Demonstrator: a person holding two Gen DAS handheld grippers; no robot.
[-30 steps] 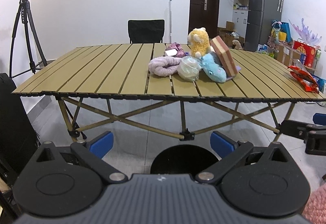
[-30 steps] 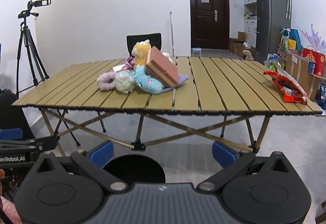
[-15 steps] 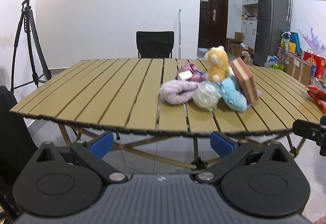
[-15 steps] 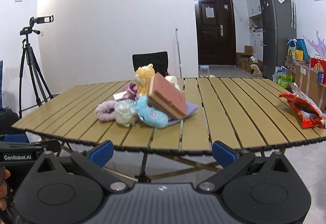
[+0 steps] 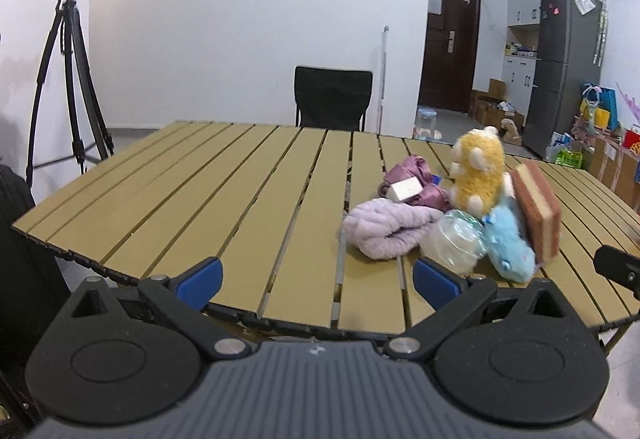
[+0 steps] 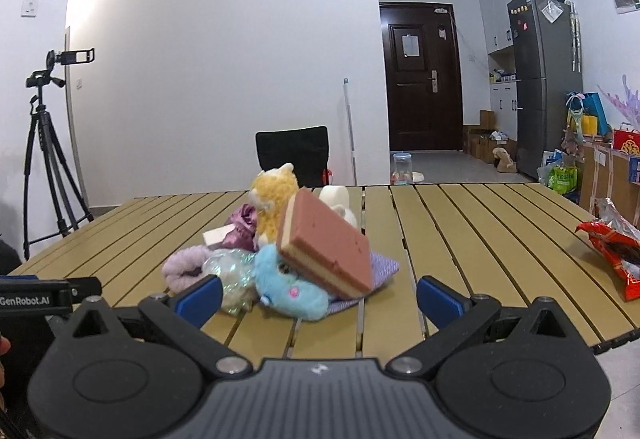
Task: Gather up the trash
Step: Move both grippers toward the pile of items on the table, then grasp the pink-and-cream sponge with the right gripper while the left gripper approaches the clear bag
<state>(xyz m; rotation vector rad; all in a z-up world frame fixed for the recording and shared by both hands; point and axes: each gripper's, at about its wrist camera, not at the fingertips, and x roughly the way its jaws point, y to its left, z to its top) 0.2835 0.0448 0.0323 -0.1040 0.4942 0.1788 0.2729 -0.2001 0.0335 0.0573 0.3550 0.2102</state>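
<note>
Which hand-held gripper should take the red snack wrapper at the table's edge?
Probably the right hand-held gripper: in its view the red snack wrapper lies just right of its open fingers. The left hand-held gripper, also open, faces the toy pile; its view does not show the wrapper.

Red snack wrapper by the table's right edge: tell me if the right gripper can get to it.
Probably yes: the red snack wrapper lies alone on bare slats, and the open right gripper holds nothing.
</note>
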